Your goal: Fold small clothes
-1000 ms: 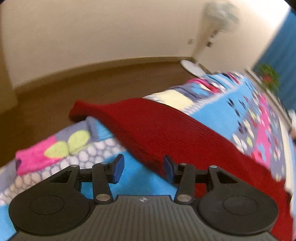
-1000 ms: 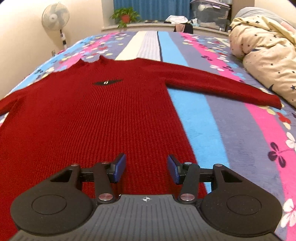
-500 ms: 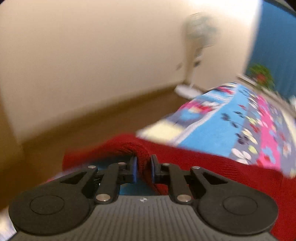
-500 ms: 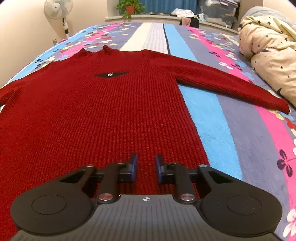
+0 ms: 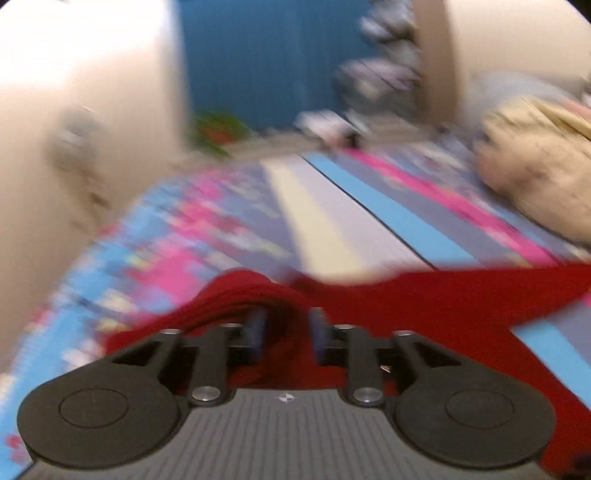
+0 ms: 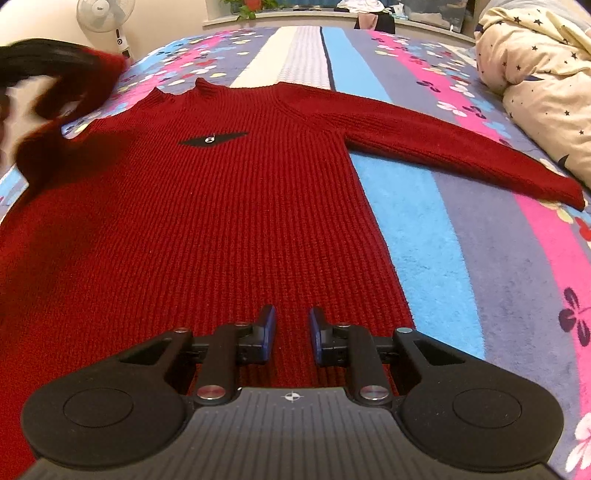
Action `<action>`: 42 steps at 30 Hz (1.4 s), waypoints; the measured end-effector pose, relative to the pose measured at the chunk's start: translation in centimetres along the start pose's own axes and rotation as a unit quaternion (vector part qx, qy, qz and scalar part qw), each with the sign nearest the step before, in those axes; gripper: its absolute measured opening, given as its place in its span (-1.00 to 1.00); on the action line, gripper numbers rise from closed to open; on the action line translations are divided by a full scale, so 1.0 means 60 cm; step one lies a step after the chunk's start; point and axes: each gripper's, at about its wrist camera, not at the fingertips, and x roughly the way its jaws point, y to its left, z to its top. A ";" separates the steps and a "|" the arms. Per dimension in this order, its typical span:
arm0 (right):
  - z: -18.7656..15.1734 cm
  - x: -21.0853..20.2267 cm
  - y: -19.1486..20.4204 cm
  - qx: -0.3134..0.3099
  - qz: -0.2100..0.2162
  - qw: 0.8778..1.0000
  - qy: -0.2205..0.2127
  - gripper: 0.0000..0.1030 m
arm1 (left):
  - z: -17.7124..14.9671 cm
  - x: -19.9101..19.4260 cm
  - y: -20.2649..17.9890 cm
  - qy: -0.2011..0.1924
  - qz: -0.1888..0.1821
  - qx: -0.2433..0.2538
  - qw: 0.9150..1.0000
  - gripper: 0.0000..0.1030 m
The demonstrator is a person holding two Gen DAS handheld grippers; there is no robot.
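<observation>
The left gripper (image 5: 284,334) has a bunched wad of red knit pinched between its blue pads, the sleeve of the red sweater (image 6: 221,206) gathered up and lifted off the bedspread (image 6: 461,258); that view is badly smeared, so the cloth's edge there is hard to trace. Seen from the right wrist, the raised sleeve (image 6: 70,92) hangs as a blurred loop above the sweater's shoulder at the far left. The right gripper (image 6: 291,334) sits low over the hem, its jaws parted by a narrow gap with ribbed knit showing through between them, though whether the pads actually nip the fabric I cannot tell. The sweater lies flat and face up, collar pointing away, a small dark patch (image 6: 212,138) on the chest. Its other sleeve (image 6: 461,151) stretches out to the right, cuff resting just short of a cream star-print duvet (image 6: 535,81) heaped at the bed's right side. Bare striped bedspread runs along the sweater's right edge and beyond the collar toward a windowsill, and a standing fan (image 6: 105,16) stands off the bed's far left corner
</observation>
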 end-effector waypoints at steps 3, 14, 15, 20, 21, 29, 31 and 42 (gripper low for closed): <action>0.001 0.001 -0.006 0.003 0.005 1.000 0.002 -0.58 | -0.032 -0.022 -0.034 0.013 -0.025 0.016 0.999 -0.26; 0.001 0.002 -0.003 0.004 0.001 1.000 -0.005 -0.58 | -0.151 -0.208 0.198 0.050 0.046 0.013 0.998 -0.08; 0.001 0.001 -0.003 0.008 0.003 1.000 -0.010 -0.58 | -0.161 -0.214 0.219 0.049 0.060 0.001 0.997 -0.08; -0.001 -0.023 -0.010 0.037 0.016 0.997 -0.071 -0.59 | -0.223 -0.206 0.314 0.118 0.099 -0.146 0.977 -0.14; -0.001 -0.028 -0.012 0.040 0.014 0.996 -0.083 -0.59 | -0.222 -0.203 0.327 0.122 0.097 -0.180 0.971 -0.14; 0.013 -0.012 -0.015 0.055 0.034 0.992 -0.106 -0.55 | -0.207 -0.178 0.346 0.103 0.069 -0.166 0.978 -0.13; 0.048 -0.004 -0.004 0.066 0.050 0.989 -0.125 -0.33 | -0.205 -0.177 0.346 0.105 0.065 -0.169 0.978 -0.13; 0.231 0.196 0.021 0.252 0.058 0.962 -0.091 -0.01 | -0.179 -0.149 0.332 0.084 0.049 -0.176 0.979 -0.13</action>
